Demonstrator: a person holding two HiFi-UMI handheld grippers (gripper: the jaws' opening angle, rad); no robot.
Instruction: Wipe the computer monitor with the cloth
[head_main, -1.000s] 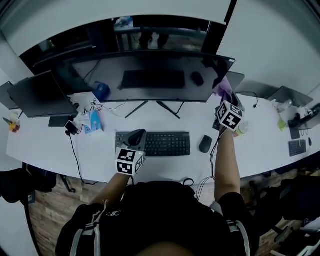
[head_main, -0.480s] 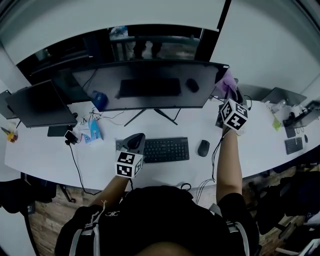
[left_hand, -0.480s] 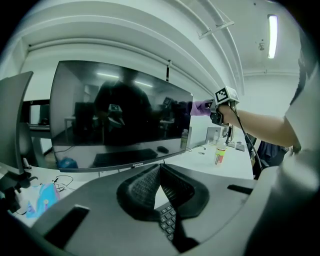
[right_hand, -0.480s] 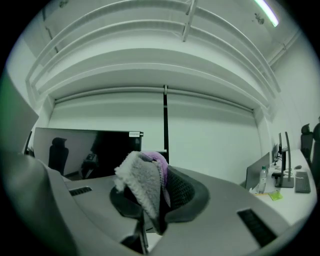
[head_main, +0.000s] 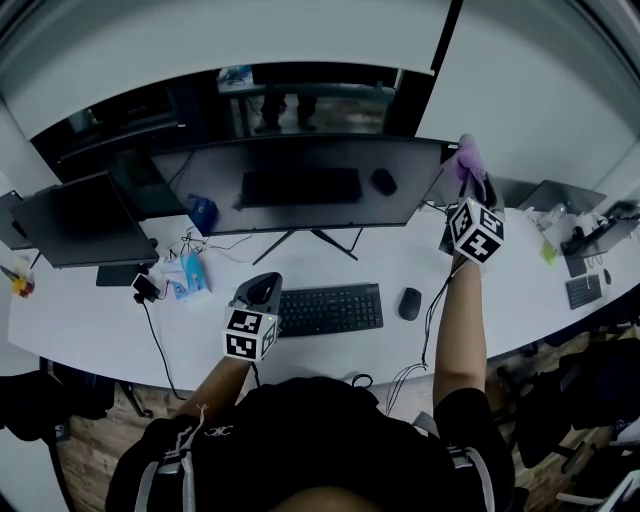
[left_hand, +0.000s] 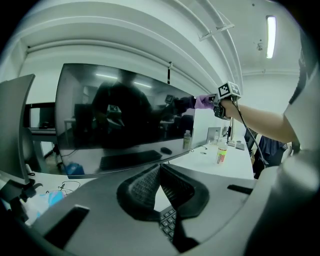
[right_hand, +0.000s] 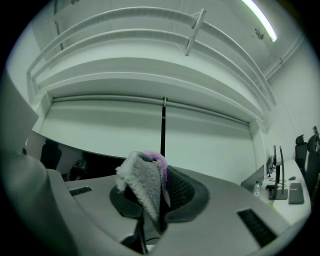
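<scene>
My right gripper is clenched on the fluffy grey and purple cloth. In the right gripper view the cloth is pinched between the two jaws and bunches up above their tips. I have it raised at the far right of the scene, just beside the top right corner of the wide, dark-screened computer monitor. From the left gripper view the purple end of the cloth sits right at that screen edge, but I cannot tell whether it is touching the glass.

My left gripper hangs low at the near edge of the white worktop, just left of the black keyboard. Its jaws are closed tip to tip with nothing between them.

A black computer mouse lies to the right of the keyboard. A second, smaller dark monitor stands on the left of the worktop. A small bottle with a yellow label stands on the worktop beyond the big screen's right end.
</scene>
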